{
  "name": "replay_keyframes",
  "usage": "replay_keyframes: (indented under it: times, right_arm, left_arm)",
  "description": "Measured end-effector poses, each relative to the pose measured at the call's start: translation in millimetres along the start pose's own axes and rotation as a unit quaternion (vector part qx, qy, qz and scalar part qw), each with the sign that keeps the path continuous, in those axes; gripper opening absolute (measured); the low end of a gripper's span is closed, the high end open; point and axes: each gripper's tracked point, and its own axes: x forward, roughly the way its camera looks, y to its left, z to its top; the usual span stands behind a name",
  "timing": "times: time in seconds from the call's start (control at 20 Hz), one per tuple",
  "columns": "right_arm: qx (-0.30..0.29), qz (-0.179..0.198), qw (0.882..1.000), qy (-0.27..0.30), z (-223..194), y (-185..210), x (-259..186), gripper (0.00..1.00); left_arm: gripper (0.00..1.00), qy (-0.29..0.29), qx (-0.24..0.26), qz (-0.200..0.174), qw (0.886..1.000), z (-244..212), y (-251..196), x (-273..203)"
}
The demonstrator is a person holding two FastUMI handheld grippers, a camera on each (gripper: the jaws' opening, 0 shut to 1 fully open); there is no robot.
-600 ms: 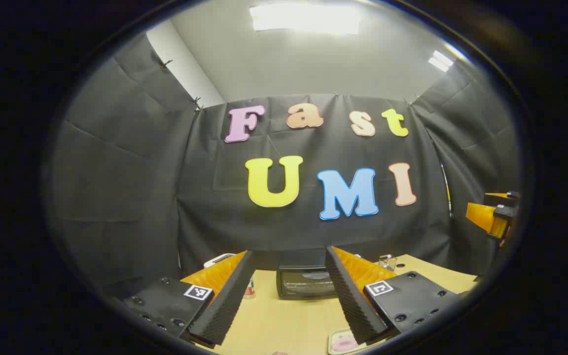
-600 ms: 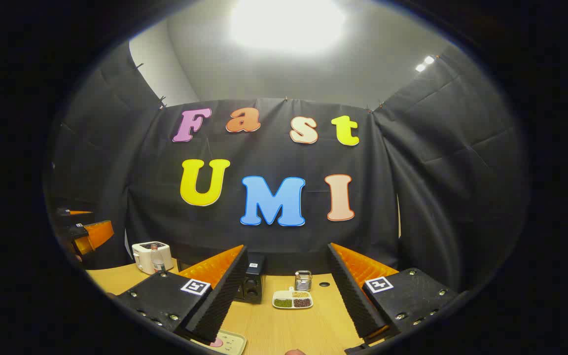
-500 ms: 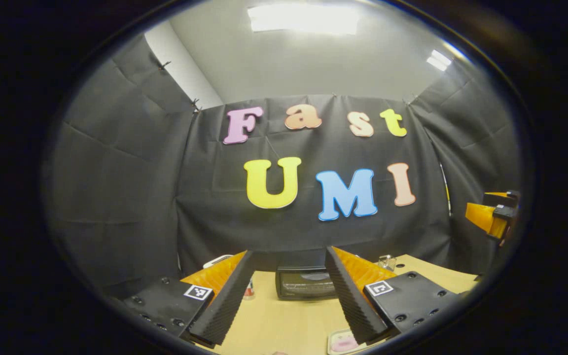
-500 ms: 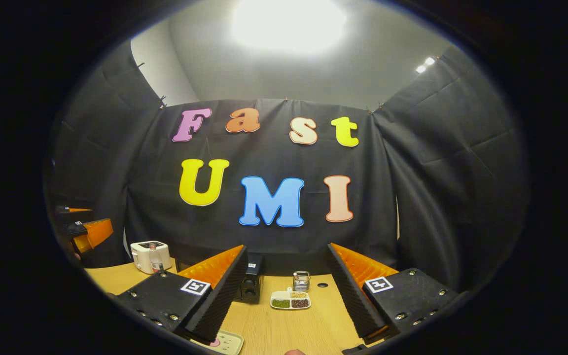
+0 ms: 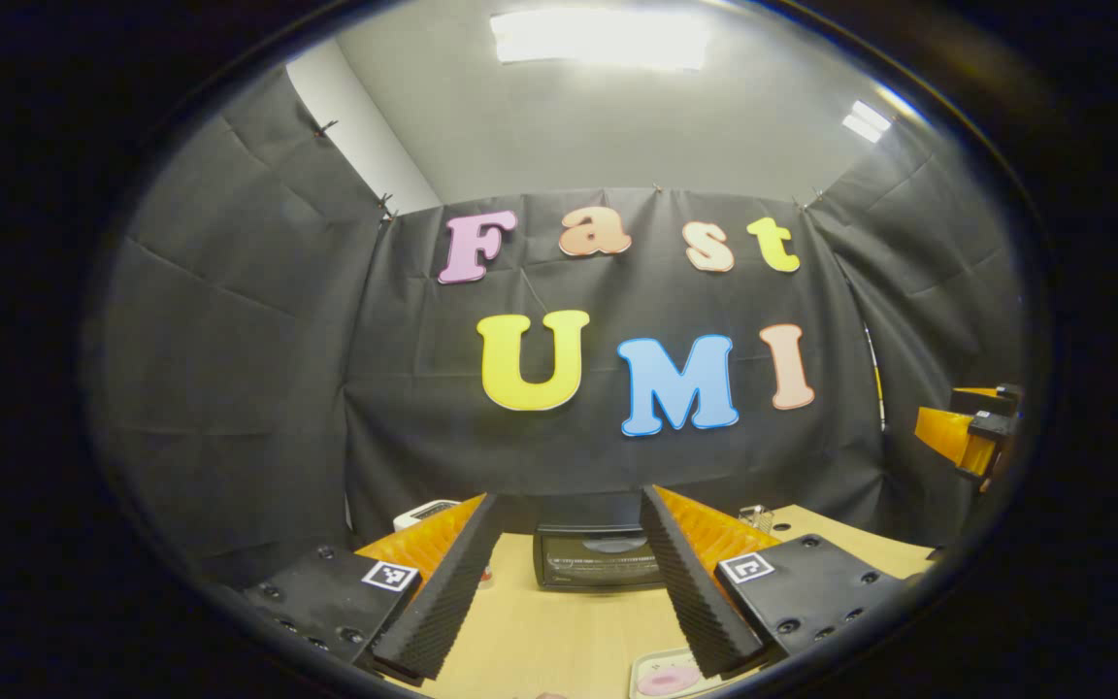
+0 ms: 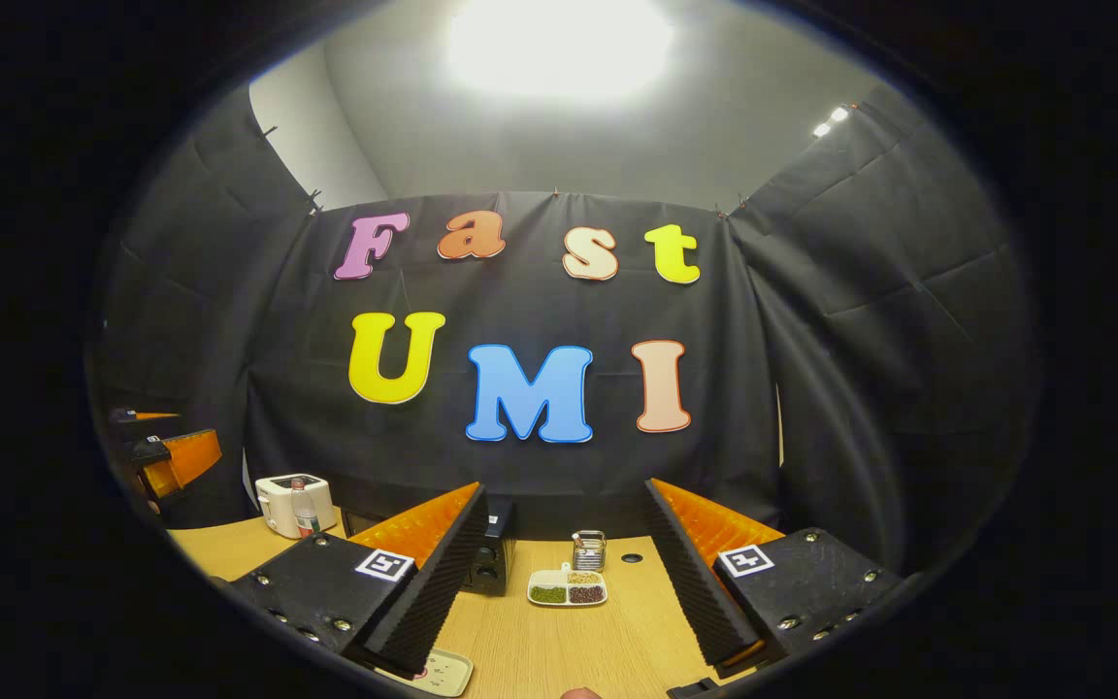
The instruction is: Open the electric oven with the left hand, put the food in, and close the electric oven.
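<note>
Both claws — left claw (image 5: 569,582), right claw (image 6: 569,582) — spread wide; electric oven (image 5: 598,559) door shut (label unreadable).

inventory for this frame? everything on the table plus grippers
electric oven: 1, black, door closed, back of table.
food tray: 1, pale with pink food, near table edge.
toaster: 1, white, back left.
bottle: 1, clear, in front of toaster.
divided dish: 1, white, green, tan and dark fillings, centre.
metal holder: 1, behind dish.
table: 1, light wood.
left gripper: fingers apart, empty, facing oven.
right gripper: fingers apart, empty.
</note>
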Motion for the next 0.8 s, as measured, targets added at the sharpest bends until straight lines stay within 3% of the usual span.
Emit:
replay_keyframes:
  times: [0.25, 0.3, 0.35, 0.8]
  right_arm:
    - [0.001, 0.008, 1.0, -0.001, -3, -8, -2, 0.98]
    - [0.001, 0.011, 1.0, -0.002, -5, -10, -2, 0.99]
    - [0.003, 0.014, 1.0, -0.002, -5, -12, -3, 0.99]
    - [0.021, 0.027, 0.999, 0.007, -21, -34, -4, 0.98]
  left_arm:
    - [1.0, -0.003, 0.0, 0.001, 1.0, 4, -10, 0]
    - [0.9, -0.004, -0.001, 0.001, 1.0, 5, -13, 0]
    - [1.0, -0.004, -0.001, 0.002, 1.0, 7, -15, 2]
    - [1.0, -0.006, -0.009, 0.029, 1.0, 2, -12, 47]
